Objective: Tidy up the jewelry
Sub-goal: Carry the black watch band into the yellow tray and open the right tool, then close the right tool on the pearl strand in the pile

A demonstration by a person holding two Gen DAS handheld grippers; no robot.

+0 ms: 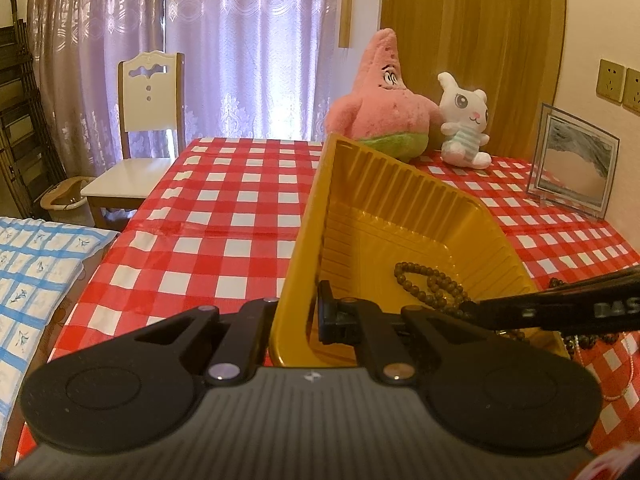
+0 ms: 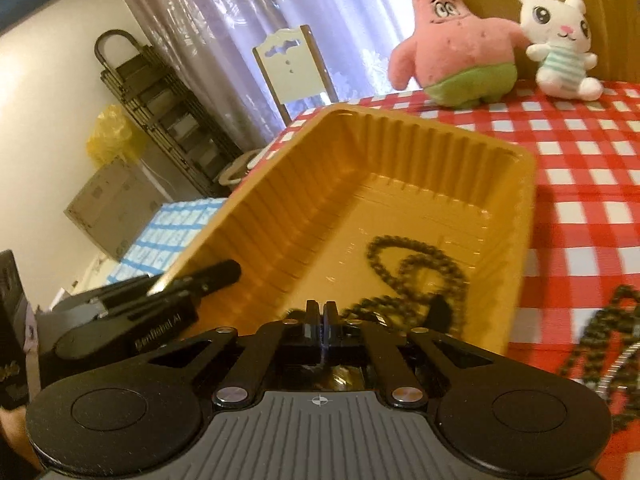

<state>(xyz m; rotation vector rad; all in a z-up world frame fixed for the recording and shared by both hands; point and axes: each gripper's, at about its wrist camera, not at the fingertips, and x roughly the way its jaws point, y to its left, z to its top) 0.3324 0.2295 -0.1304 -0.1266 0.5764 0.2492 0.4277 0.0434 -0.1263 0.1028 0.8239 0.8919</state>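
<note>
A yellow plastic tray (image 1: 316, 200) is tipped up on the red-checked table, and my left gripper (image 1: 308, 308) is shut on its near side wall. One finger is inside the tray and the other is hidden behind the wall. A brown bead strand (image 1: 424, 280) lies looped on the tray floor. My right gripper (image 1: 476, 308) reaches in from the right with its tip at the strand's near end. In the right wrist view its jaws (image 2: 322, 312) are pressed together over the tray's near rim (image 2: 520, 216), and the bead strand (image 2: 400, 248) runs out on both sides of them. The left gripper (image 2: 216, 276) shows at the tray's left wall.
More dark beads (image 2: 600, 332) and a thin pale chain (image 1: 628, 372) lie on the cloth right of the tray. A pink star plush (image 1: 380, 100), a white bunny plush (image 1: 464, 120) and a glass frame (image 1: 572, 168) stand at the back. A chair (image 1: 148, 120) is beyond the table's far left edge.
</note>
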